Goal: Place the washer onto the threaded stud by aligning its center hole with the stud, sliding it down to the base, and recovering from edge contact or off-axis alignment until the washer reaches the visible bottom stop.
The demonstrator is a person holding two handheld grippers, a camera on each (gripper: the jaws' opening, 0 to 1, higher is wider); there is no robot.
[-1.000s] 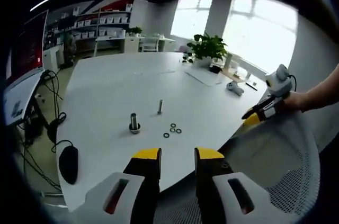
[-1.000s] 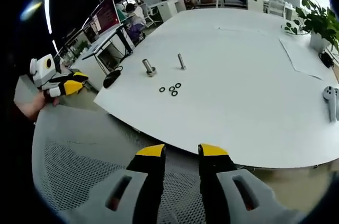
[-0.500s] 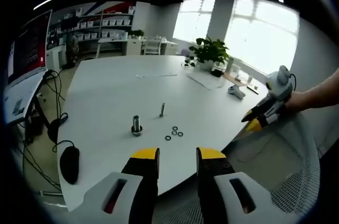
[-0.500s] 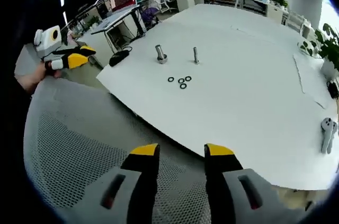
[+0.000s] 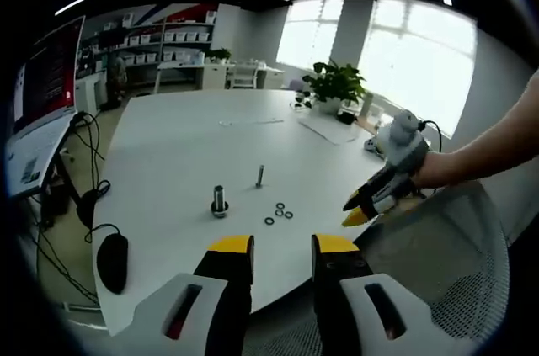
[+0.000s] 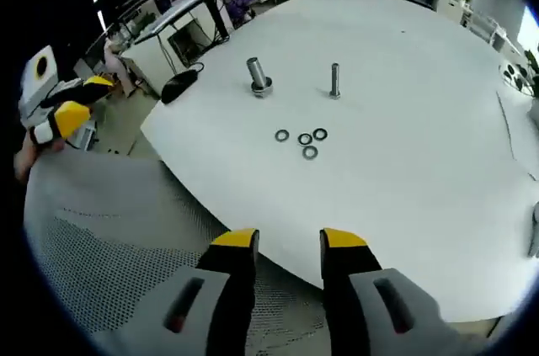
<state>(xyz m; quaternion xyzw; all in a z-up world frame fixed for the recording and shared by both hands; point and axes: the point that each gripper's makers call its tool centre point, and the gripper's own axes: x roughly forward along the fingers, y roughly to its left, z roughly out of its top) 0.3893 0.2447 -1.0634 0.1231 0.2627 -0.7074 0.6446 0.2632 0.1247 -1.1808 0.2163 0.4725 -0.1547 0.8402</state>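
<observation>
We judge the task barely begun: nothing is picked up yet, and every step of threading remains. Three washers [image 6: 304, 140] lie loose in a small cluster on the white table [image 6: 421, 120], a short way in from its near edge, with the thin threaded stud [image 6: 334, 81] standing bare just beyond them and a thicker bolt [image 6: 256, 77] with a wide base to its side. Our right gripper [image 6: 282, 242] hangs off the table's near edge above a mesh chair back [image 6: 101, 289], jaws parted a moderate gap and holding nothing. Our left gripper [image 5: 282, 248] also waits short of the near edge, jaws likewise apart and empty. The surface around the washers is open, so we see free room to come in from above; a mouse [image 5: 111, 262] sits near the table's left edge, well apart from the parts.
</observation>
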